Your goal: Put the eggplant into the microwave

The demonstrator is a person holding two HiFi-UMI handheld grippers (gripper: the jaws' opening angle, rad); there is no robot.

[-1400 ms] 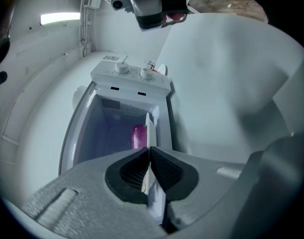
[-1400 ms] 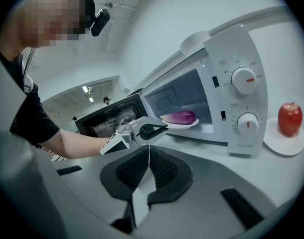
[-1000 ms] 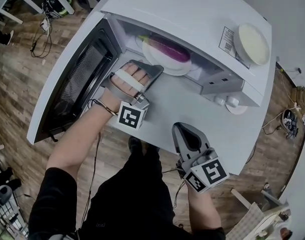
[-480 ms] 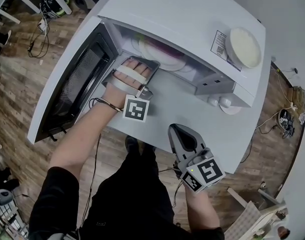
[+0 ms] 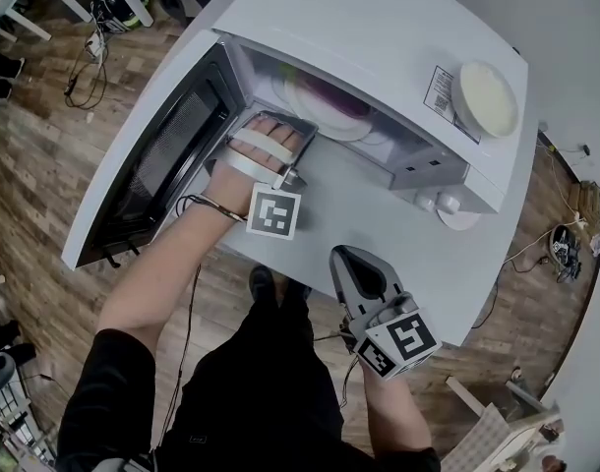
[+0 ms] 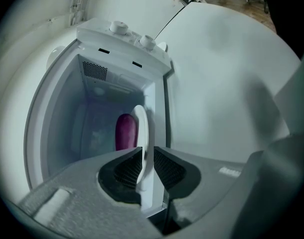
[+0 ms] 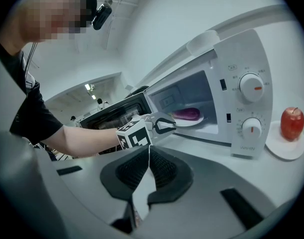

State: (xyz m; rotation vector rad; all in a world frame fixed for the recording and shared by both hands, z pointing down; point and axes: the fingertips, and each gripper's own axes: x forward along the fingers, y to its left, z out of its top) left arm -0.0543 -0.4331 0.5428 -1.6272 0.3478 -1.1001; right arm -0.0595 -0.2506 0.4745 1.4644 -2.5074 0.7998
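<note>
The purple eggplant [image 5: 329, 95] [image 6: 125, 132] [image 7: 187, 114] lies on a white plate [image 5: 310, 118] [image 7: 190, 122] inside the open white microwave [image 5: 379, 37]. My left gripper [image 5: 307, 131] [image 6: 147, 156] reaches into the mouth of the cavity. Its jaws are opening, and the plate's rim [image 6: 141, 128] stands between them with thin gaps on both sides. My right gripper [image 5: 345, 253] [image 7: 148, 156] hovers over the table in front of the microwave, its fingertips meeting with nothing held.
The microwave door [image 5: 152, 155] hangs open to the left of my left arm. A round white dish [image 5: 488, 96] sits on top of the microwave. A red apple [image 7: 292, 123] rests on a saucer [image 5: 461, 219] right of the control knobs [image 7: 252, 87].
The plate with the eggplant has slid deeper into the microwave, and my left gripper followed it inward. My right gripper has stayed where it was.
</note>
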